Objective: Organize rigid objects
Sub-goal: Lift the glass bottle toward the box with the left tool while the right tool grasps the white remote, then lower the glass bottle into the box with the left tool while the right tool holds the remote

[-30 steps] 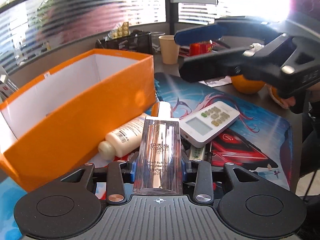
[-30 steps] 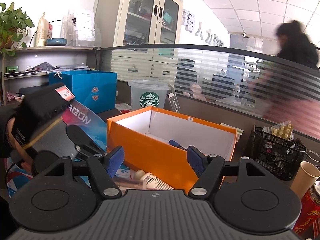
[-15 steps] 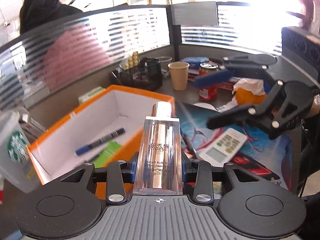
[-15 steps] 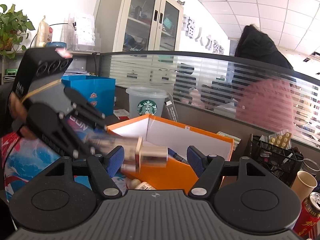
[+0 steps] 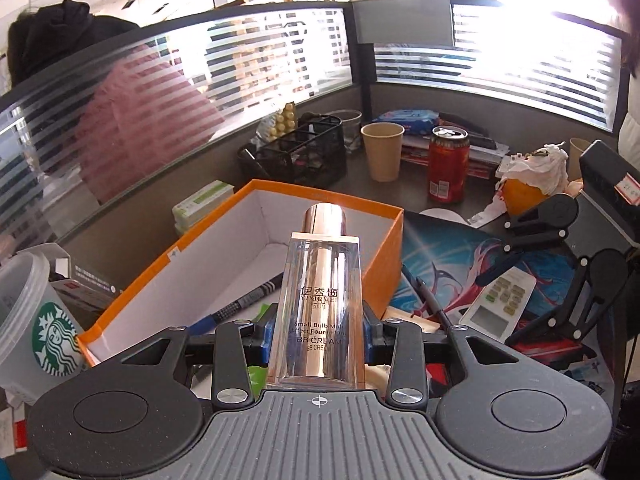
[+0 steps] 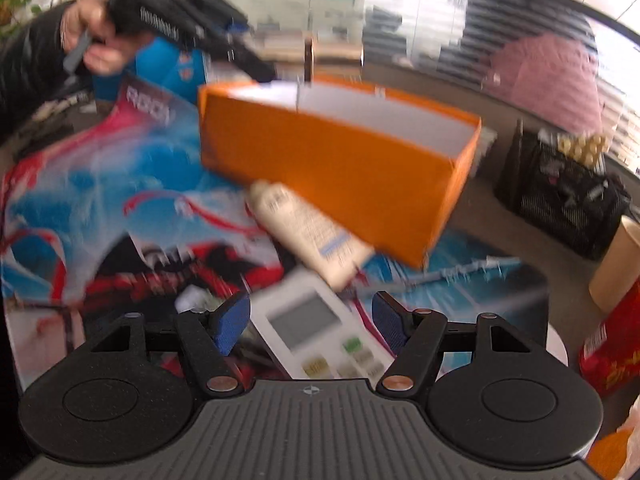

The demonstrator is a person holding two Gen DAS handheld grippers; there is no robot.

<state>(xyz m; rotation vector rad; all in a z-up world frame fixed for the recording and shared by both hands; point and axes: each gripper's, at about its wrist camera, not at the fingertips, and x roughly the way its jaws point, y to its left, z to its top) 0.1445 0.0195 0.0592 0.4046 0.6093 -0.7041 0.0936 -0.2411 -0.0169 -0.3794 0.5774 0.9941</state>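
between the left gripper (image 5: 316, 338) jaws sits the cream bottle (image 5: 318, 304), clamped upright

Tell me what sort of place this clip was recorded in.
Most likely an office desk in a cubicle: a frosted striped glass partition runs behind it, a black mesh desk organizer stands by a paper cup, and a printed desk mat covers the surface.

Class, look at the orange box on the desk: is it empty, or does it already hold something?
Not empty. The left wrist view looks into the open orange box: a dark marker pen lies on its white floor, beside something green, partly hidden.
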